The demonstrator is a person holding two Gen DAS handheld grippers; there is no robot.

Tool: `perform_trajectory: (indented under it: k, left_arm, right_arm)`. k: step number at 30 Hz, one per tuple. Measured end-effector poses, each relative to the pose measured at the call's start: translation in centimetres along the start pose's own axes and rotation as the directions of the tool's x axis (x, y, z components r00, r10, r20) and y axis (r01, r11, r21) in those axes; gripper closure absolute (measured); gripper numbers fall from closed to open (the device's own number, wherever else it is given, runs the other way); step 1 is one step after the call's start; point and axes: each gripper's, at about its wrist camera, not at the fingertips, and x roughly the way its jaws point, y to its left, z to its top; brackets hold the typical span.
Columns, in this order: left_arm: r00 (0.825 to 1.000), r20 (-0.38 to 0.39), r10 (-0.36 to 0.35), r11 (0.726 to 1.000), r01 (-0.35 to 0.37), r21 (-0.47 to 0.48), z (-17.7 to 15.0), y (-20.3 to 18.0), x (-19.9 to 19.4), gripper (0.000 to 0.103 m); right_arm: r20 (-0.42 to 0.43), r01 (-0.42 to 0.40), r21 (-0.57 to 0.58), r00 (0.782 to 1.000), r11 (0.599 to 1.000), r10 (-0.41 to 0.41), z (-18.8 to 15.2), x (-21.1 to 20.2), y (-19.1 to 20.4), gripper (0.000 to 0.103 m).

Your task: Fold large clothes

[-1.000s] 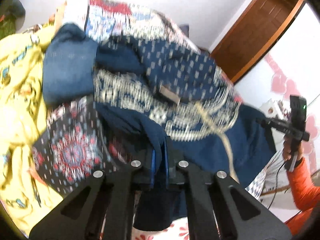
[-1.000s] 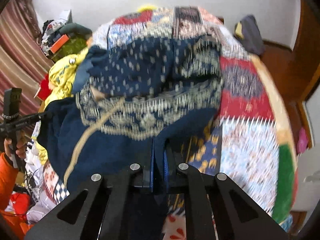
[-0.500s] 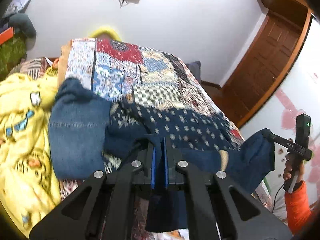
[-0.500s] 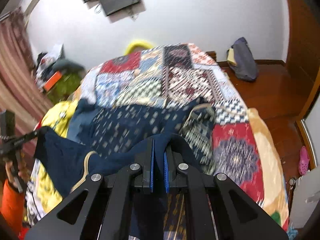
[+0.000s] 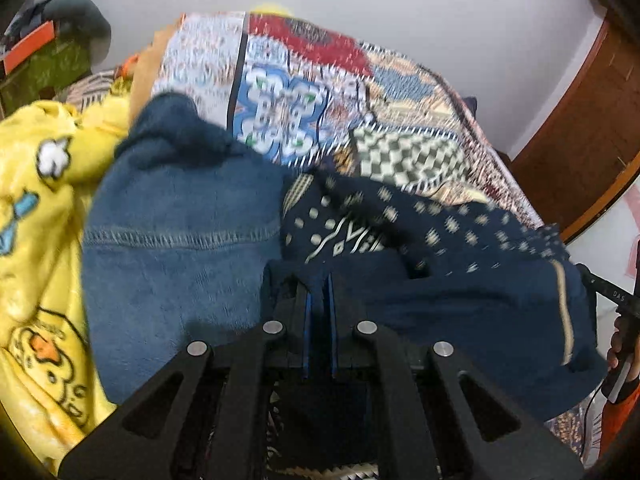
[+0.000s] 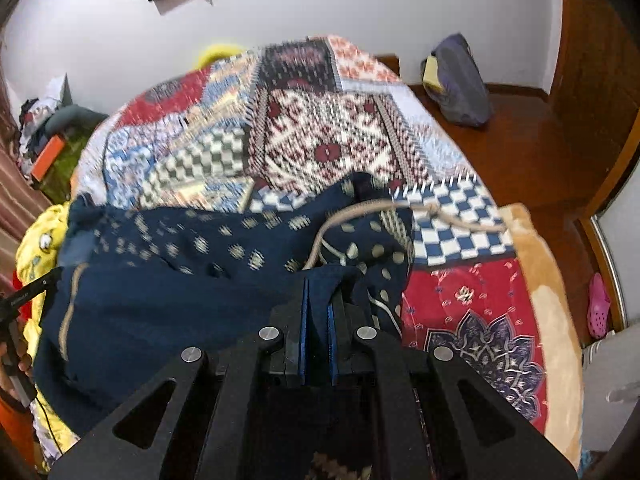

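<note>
A large navy garment (image 5: 460, 280) with cream dots and patterns lies folded over on the patchwork bedspread (image 5: 288, 96). My left gripper (image 5: 319, 280) is shut on one navy edge of it, low in the left wrist view. My right gripper (image 6: 319, 284) is shut on another edge of the same navy garment (image 6: 168, 280). A beige cord (image 6: 404, 210) from the garment trails across the bedspread (image 6: 328, 132). Each wrist view shows the other gripper at its side edge, pinching the stretched cloth.
Folded blue denim (image 5: 172, 248) lies left of the garment, beside a yellow cartoon blanket (image 5: 36, 240). A dark bag (image 6: 460, 80) sits on the wooden floor past the bed. A pink shoe (image 6: 598, 304) lies at the right. An orange sleeve (image 5: 624, 408) shows at the right edge.
Both grippers have carried the garment's near edge forward and down over the rest of it. The patterned inner side, spread wide a second ago, is now mostly covered by plain navy cloth.
</note>
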Motion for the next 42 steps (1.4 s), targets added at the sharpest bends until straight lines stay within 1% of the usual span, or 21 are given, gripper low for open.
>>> perform_trajectory:
  k: [3,4,6,8,9,10,11,13,15,19,24,29,30,31,33,35,36,38,39,40,42]
  left_arm:
    - [1.000,-0.023,0.002,1.000,-0.002,0.010,-0.4,-0.1,0.7,0.097]
    - [1.000,-0.029,0.005,1.000,-0.004,0.022,-0.4,-0.4,0.5,0.096]
    - [0.999,-0.044,-0.001,0.999,0.003,0.044,-0.3,-1.0,-0.3,0.096]
    - [0.998,-0.060,-0.001,0.997,0.006,0.079,-0.2,-1.6,-1.3,0.090]
    - [0.998,-0.060,0.000,0.996,0.005,0.092,-0.2,-1.8,-1.7,0.088]
    - [0.998,-0.056,0.003,0.994,0.004,0.110,-0.2,-2.1,-2.6,0.079]
    - [0.999,-0.050,0.002,0.993,0.003,0.118,-0.2,-2.3,-3.1,0.066]
    - [1.000,-0.016,-0.005,0.990,0.008,0.138,-0.3,-2.7,-4.9,0.053]
    - [1.000,0.010,-0.019,0.988,0.017,0.154,-0.7,-3.0,-6.6,0.051]
    - [0.998,-0.010,-0.063,0.986,0.064,0.152,-1.6,-2.9,-8.0,0.051]
    - [0.995,-0.051,-0.084,0.993,0.087,0.077,-3.4,-1.3,-7.2,0.051]
    - [0.976,-0.124,-0.176,0.984,0.174,-0.028,-4.9,0.0,-4.8,0.053]
    - [0.969,-0.132,-0.208,0.978,0.203,-0.050,-5.2,0.2,-4.4,0.057]
    - [0.961,-0.140,-0.239,0.971,0.232,-0.065,-5.4,0.2,-3.9,0.067]
    - [0.956,-0.147,-0.255,0.966,0.247,-0.072,-5.6,0.0,-3.4,0.079]
    - [0.961,-0.149,-0.233,0.972,0.229,-0.049,-5.6,-0.4,-3.1,0.093]
    - [0.967,-0.146,-0.208,0.978,0.208,-0.019,-5.6,-0.9,-3.2,0.094]
    - [0.984,-0.112,-0.138,0.985,0.148,0.086,-5.5,-2.3,-4.0,0.096]
    - [0.994,-0.072,-0.086,0.982,0.096,0.161,-5.6,-3.2,-4.8,0.096]
    - [0.997,-0.042,-0.064,0.974,0.072,0.213,-5.6,-4.1,-5.7,0.097]
    - [0.998,-0.010,-0.060,0.966,0.060,0.250,-5.5,-4.9,-6.9,0.098]
  right_arm:
    - [0.000,-0.010,-0.004,1.000,1.000,0.010,-0.2,-0.3,-0.2,0.096]
    - [-0.005,-0.018,-0.005,1.000,1.000,0.018,-0.2,-0.7,-0.2,0.092]
    - [-0.032,-0.017,-0.006,0.999,1.000,0.017,-0.2,-1.3,-0.2,0.090]
    - [-0.071,-0.013,-0.004,0.997,1.000,0.013,-0.4,-2.2,-0.2,0.082]
    - [-0.076,-0.010,-0.004,0.997,1.000,0.009,-0.4,-2.6,-0.2,0.075]
    - [-0.067,-0.007,-0.009,0.998,1.000,0.007,-0.6,-3.4,-0.1,0.068]
    - [-0.053,-0.005,-0.019,0.999,1.000,0.004,-0.7,-4.1,0.1,0.066]
    - [-0.033,-0.002,-0.038,0.999,0.999,0.001,-1.2,-5.5,0.5,0.061]
    - [-0.022,-0.014,-0.049,1.000,0.999,0.013,-1.7,-6.6,0.9,0.060]
    - [-0.024,-0.048,-0.050,0.999,0.998,0.047,-3.1,-7.8,1.4,0.057]
    - [-0.077,-0.069,-0.020,0.995,0.997,0.067,-4.9,-6.6,1.1,0.057]
    - [-0.125,-0.075,0.056,0.989,0.996,0.081,-6.4,-4.4,0.1,0.057]
    - [-0.132,-0.085,0.065,0.987,0.994,0.093,-6.7,-4.0,0.1,0.057]
    - [-0.134,-0.093,0.067,0.986,0.993,0.102,-6.8,-3.9,0.1,0.057]
    - [-0.131,-0.100,0.059,0.986,0.993,0.107,-7.0,-3.3,0.4,0.057]
    - [-0.128,-0.094,0.042,0.987,0.995,0.099,-7.0,-3.1,0.8,0.057]
    - [-0.121,-0.091,0.029,0.988,0.995,0.094,-6.9,-3.0,1.2,0.057]
    - [-0.120,-0.101,0.001,0.988,0.995,0.101,-6.7,-2.9,1.9,0.070]
    - [-0.125,-0.106,-0.009,0.987,0.994,0.104,-6.6,-2.8,2.2,0.084]
    - [-0.123,-0.105,-0.028,0.987,0.994,0.101,-6.4,-2.8,2.7,0.092]
    - [-0.092,-0.096,-0.066,0.992,0.993,0.090,-6.0,-3.4,3.5,0.093]
